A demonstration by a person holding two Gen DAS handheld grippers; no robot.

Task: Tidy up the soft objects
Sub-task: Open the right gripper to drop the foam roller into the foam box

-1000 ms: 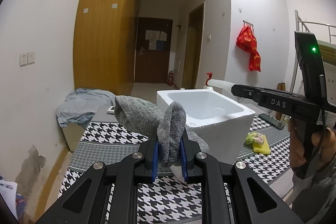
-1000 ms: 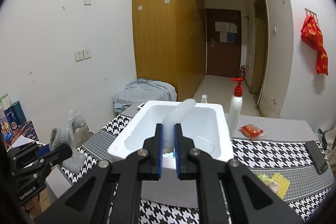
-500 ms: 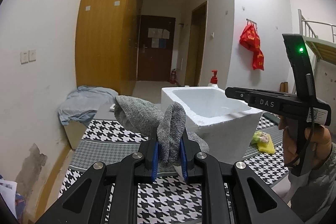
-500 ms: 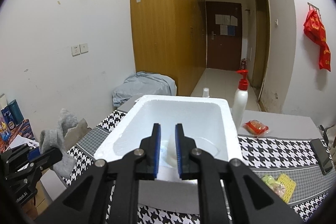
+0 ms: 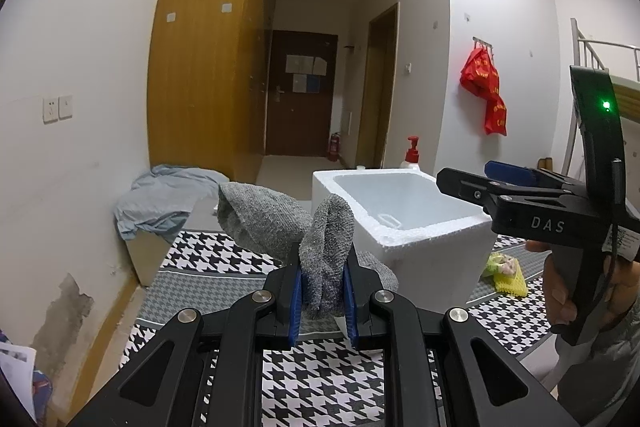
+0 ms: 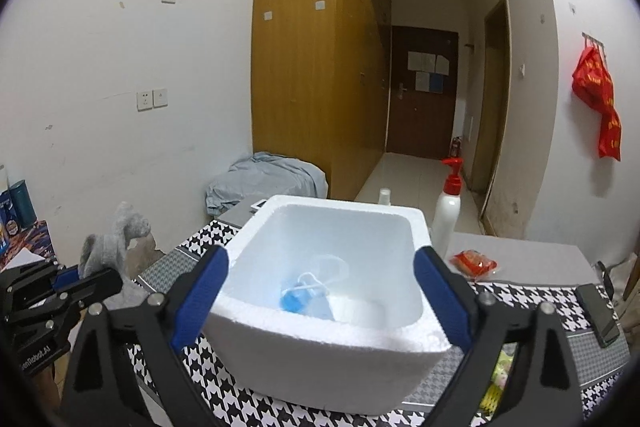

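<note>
On the far left, against the wall, a pale blue cloth (image 6: 266, 179) lies in a heap on a low box, well away from the table. Next comes the left gripper (image 5: 322, 291), which is squeezed tight on a grey sock (image 5: 326, 251). The sock sticks up between the blue pads, and more of it flops over to the left and hangs above the checked table cloth (image 5: 320, 375). It is just to the left of the white foam box (image 6: 328, 307) and not in it yet. The foam box sits in the middle of the table. Inside it, on the bottom, lie a blue thing with a white loop (image 6: 304, 293) and something white beside it (image 6: 356, 311); it is hard to tell just what they are. The right gripper (image 6: 322, 299) hovers near the front of the box, and its jaws have just sprung wide open with nothing between them. So it looks like one soft thing is already put away. The grey sock probably goes in next. To the right of the box stand a white pump bottle (image 6: 448, 211) and a red packet (image 6: 474, 262), and nearer lies a yellow mesh thing (image 5: 506, 273) that may need putting away too.
</note>
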